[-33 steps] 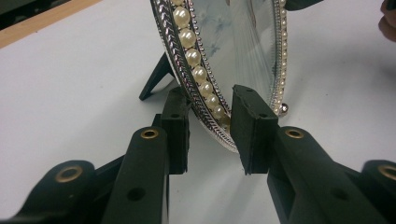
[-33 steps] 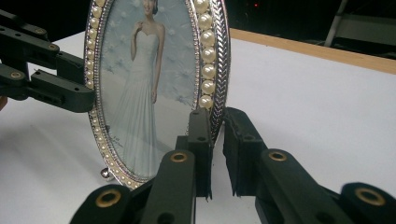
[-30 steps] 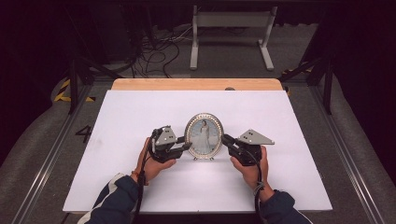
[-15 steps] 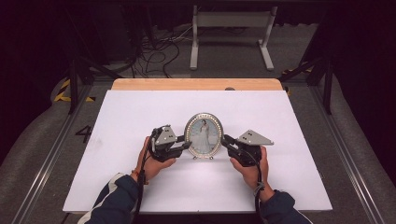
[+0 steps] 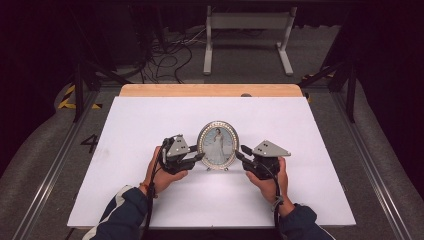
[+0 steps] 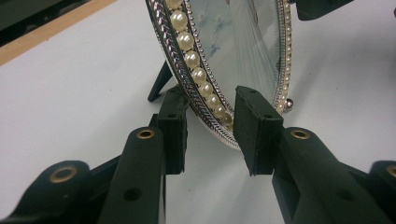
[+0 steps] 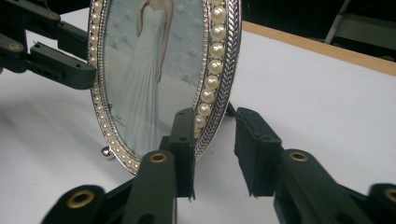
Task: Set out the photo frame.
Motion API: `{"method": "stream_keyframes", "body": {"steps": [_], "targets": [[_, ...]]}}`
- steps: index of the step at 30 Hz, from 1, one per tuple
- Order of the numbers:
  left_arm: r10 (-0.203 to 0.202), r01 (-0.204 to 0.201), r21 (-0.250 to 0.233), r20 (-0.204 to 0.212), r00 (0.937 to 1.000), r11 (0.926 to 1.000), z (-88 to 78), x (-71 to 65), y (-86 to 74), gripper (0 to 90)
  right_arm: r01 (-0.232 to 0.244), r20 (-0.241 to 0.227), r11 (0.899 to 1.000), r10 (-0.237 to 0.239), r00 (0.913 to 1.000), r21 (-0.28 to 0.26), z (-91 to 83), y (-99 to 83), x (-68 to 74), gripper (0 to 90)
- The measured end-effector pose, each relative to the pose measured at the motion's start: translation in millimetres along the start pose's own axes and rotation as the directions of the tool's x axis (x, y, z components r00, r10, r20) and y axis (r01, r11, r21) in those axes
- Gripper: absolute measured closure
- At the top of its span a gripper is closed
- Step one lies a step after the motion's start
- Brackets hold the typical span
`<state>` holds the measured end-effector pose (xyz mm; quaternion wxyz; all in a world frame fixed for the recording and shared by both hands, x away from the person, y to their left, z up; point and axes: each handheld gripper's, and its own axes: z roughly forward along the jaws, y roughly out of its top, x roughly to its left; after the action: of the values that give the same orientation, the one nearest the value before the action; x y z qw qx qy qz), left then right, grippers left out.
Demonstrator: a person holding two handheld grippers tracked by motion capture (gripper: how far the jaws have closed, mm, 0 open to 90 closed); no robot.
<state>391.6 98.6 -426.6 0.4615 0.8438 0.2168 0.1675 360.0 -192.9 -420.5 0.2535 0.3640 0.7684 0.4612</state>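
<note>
Both grippers' jaws have just been opening. The left gripper (image 5: 196, 156) and right gripper (image 5: 241, 153) each straddle an edge of the upright oval picture frame (image 5: 217, 145), pads seemingly clear of its pearl rim (image 6: 196, 63). Beyond lies bare white board (image 5: 150, 115), then a wooden strip (image 5: 210, 90).

frame (image 5: 218, 145): silver, pearl-beaded | table (image 5: 150, 120): white | gripper (image 5: 194, 156): black

Your sleeves are dark navy, the left one with a pale stripe. Your left gripper (image 5: 196, 153) and right gripper (image 5: 241, 152) are black, each topped by a grey three-cornered plate with small screws. Behind the square black jaw pads sit brass-ringed rivets; black cables trail back.
</note>
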Motion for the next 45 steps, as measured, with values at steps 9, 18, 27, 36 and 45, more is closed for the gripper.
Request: {"method": "stream_keyframes", "body": {"steps": [9,18,27,36,45], "targets": [[0.082,-0.08,0.04,-0.051,0.9953,0.996,-9.4,-5.8,3.0,45.8,0.07,-0.076,0.995,-0.064,0.995,0.067,0.8,1.8,-1.0,41.6],[0.077,-0.072,0.061,-0.072,0.9944,0.9955,-9.5,-8.1,1.7,16.2,0.103,-0.067,0.989,-0.096,0.9932,0.104,5.5,-0.9,2.5,22.3],[0.086,-0.082,0.102,-0.04,0.9955,0.9914,-4.8,-8.7,-0.9,6.5,0.095,-0.095,0.988,-0.083,0.992,0.124,9.9,-2.1,3.9,8.1],[0.131,-0.123,0.113,-0.067,0.9891,0.9859,-7.0,-9.6,0.1,6.4,0.146,-0.088,0.976,-0.134,0.9871,0.16,11.3,-2.4,4.0,8.6],[0.141,-0.134,0.105,-0.067,0.9877,0.9854,-9.7,-8.6,-0.8,6.7,0.198,-0.081,0.964,-0.187,0.9791,0.176,11.9,-3.3,6.8,10.5]]}}
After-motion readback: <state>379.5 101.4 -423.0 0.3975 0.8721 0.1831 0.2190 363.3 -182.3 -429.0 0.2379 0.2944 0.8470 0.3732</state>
